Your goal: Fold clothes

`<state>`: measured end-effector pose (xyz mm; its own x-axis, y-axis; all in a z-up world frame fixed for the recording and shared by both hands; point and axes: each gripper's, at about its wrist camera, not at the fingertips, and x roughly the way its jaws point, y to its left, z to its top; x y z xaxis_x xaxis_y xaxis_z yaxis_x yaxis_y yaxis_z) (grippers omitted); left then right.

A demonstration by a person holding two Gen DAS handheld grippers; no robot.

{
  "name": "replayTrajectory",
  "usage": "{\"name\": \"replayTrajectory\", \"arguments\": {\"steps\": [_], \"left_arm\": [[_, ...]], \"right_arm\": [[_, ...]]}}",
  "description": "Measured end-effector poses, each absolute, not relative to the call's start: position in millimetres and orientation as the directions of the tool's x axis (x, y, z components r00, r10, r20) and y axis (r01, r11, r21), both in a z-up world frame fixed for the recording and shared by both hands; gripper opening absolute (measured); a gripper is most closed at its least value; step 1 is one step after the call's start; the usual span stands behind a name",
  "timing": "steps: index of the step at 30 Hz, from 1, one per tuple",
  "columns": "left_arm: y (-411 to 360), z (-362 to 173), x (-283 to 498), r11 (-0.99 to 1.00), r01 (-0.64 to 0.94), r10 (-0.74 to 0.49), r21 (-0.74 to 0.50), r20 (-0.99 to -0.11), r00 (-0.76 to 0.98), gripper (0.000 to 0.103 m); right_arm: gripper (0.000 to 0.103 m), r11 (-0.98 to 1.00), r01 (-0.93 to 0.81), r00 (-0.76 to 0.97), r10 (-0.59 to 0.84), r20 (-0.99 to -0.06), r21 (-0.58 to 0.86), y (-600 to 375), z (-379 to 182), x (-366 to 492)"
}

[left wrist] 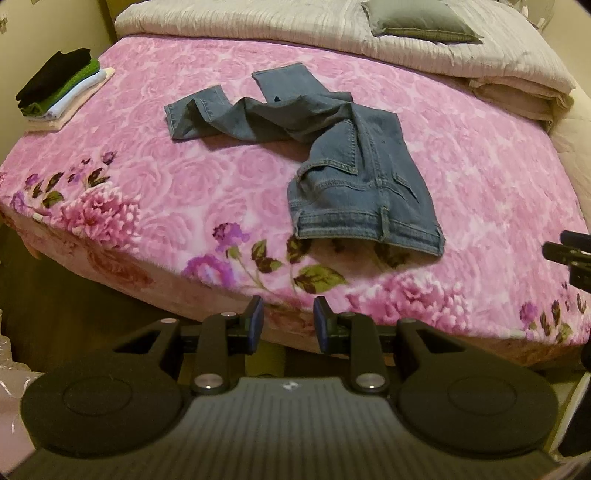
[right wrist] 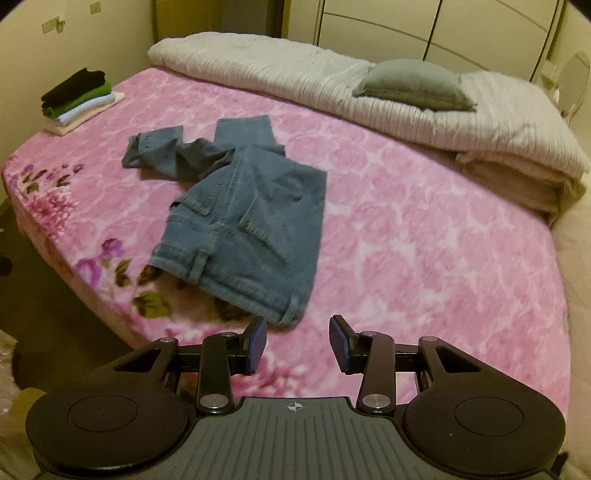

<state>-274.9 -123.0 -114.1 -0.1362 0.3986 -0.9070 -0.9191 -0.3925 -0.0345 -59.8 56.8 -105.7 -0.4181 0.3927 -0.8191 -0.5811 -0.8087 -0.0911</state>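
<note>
The left black plastic two-finger claw (left wrist: 288, 319) has blue pads on its fingertips (left wrist: 255, 317), silver round screws on its linkage arms, two round black discs, and a grey ribbed housing with a small white crosshair mark. The right black plastic two-finger claw (right wrist: 297, 343) looks the same.

Blue jeans (left wrist: 332, 147) are lying on a pink, flower-patterned blanket (left wrist: 480, 177). A black, green, pale-blue and cream stack (left wrist: 59, 90) is sitting beside a grey pillow's (left wrist: 421, 20) off-white quilt (left wrist: 258, 22).
</note>
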Motion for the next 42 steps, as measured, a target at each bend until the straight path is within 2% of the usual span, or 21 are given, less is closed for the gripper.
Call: {"name": "replayTrajectory", "arguments": {"steps": [8,17,24,30,35,42], "left_arm": [[-77,-134,-318,-0.321,-0.944,0.392,-0.070,-0.918,-0.066,0.024],[-26,-157,-390,-0.170,-0.978,0.353,-0.116,-0.934,0.050,0.024],[2,-180,-448,-0.073,-0.986,0.305,-0.152,-0.944,0.123,0.024],[15,-204,-478,-0.048,-0.981,0.273,-0.186,-0.948,0.167,0.024],[16,-221,-489,-0.038,-0.977,0.248,-0.208,-0.950,0.192,0.024],[16,-236,-496,-0.064,-0.980,0.221,-0.190,-0.960,0.172,0.024]], "right_arm": [[0.042,-0.810,-0.577,-0.357,0.370,-0.858,-0.109,70,-139,-99],[0.045,-0.839,-0.521,-0.286,0.343,-0.895,-0.155,48,-169,-206],[0.055,-0.878,-0.431,-0.260,0.343,-0.902,-0.210,12,-198,-284],[0.062,-0.896,-0.305,-0.208,0.394,-0.895,-0.324,-18,-233,-321],[0.065,-0.858,-0.152,-0.151,0.510,-0.847,-0.490,-42,-273,-326],[0.072,-0.700,0.066,-0.132,0.700,-0.702,-0.711,-56,-331,-316]]}}
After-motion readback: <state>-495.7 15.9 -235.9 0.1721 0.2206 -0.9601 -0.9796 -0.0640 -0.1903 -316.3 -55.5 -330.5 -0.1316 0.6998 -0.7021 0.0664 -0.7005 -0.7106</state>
